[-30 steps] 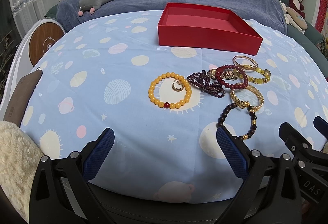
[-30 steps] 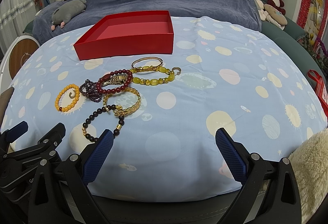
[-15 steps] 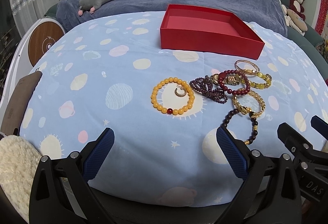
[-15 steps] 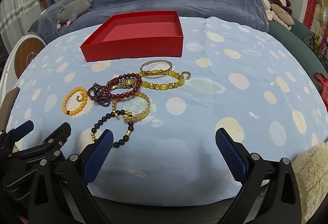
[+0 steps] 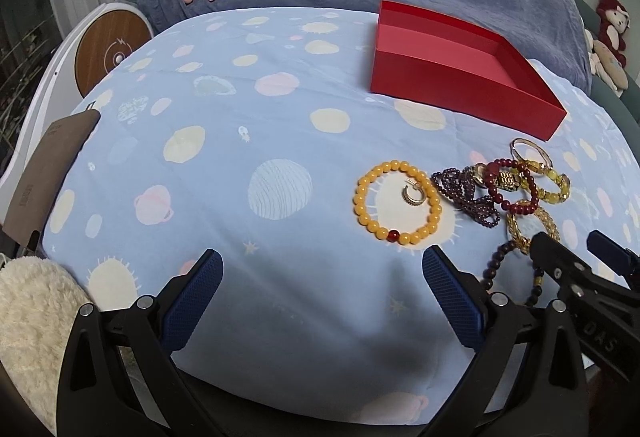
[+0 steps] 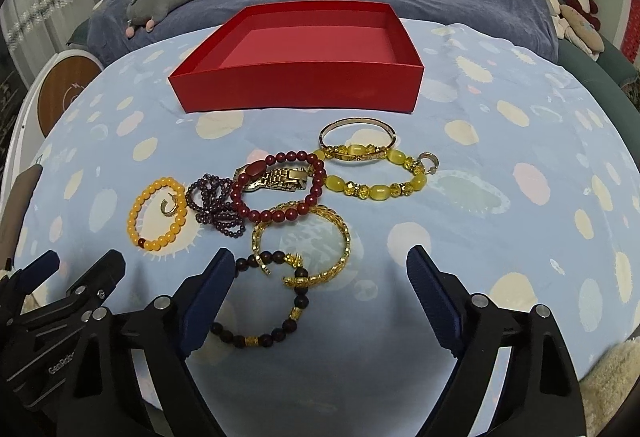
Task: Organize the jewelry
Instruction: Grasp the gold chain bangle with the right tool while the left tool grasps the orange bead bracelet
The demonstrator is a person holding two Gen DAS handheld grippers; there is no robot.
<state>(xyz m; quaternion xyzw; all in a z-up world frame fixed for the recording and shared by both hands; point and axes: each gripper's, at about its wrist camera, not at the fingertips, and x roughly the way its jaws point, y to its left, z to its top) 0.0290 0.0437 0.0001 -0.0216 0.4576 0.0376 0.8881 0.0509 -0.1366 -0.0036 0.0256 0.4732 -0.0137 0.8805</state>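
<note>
A pale blue cloth (image 6: 500,237) printed with planets and suns covers the rounded surface. On it sits a shallow square red box (image 6: 300,93), matte card, with nothing in it. Just in front lies a loose cluster of jewelry: a thin gold bangle (image 6: 358,141) overlapping a yellow glassy bead bracelet (image 6: 376,189), a glossy dark red bead bracelet (image 6: 280,213) ringing a gold link watch (image 6: 280,179), a bunched purple bead strand (image 6: 218,209), a chunky gold chain bracelet (image 6: 320,273), and a dark wooden bead bracelet (image 6: 280,333). To the left, an orange bead bracelet (image 5: 396,203) encircles a small gold hoop earring (image 5: 412,195).

The right gripper (image 6: 320,293) hovers over the dark wooden beads; its ridged blue jaws have just been closing but stand apart, touching nothing. The left gripper (image 5: 322,297) hangs over bare cloth, jaws wide apart, nothing between them.
</note>
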